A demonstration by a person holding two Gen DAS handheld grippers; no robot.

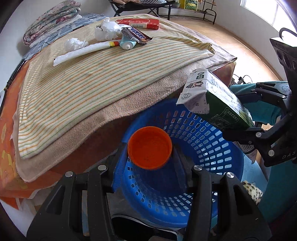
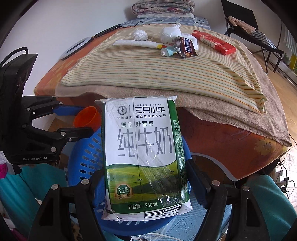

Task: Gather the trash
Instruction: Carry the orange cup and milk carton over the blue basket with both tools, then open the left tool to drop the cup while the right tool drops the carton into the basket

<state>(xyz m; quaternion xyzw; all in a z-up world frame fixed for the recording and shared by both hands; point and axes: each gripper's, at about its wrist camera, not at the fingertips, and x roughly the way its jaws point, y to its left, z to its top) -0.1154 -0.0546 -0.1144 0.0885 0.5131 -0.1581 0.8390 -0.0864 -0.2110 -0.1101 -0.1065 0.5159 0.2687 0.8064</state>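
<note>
My left gripper is shut on an orange plastic cup, held mouth-forward over a blue perforated basket. My right gripper is shut on a green and white 250 mL milk carton, held above the same basket. In the left wrist view the carton hangs tilted over the basket's right rim. In the right wrist view the left gripper with the cup is at the left. More trash lies far back on the bed: a Snickers wrapper, a toothpaste tube and crumpled tissue.
A striped towel over a beige blanket covers the bed. On it also lie a red flat box, a crumpled white bag and a long white wrapper. Folded quilts sit at the bed's head. A folding chair stands on the wooden floor.
</note>
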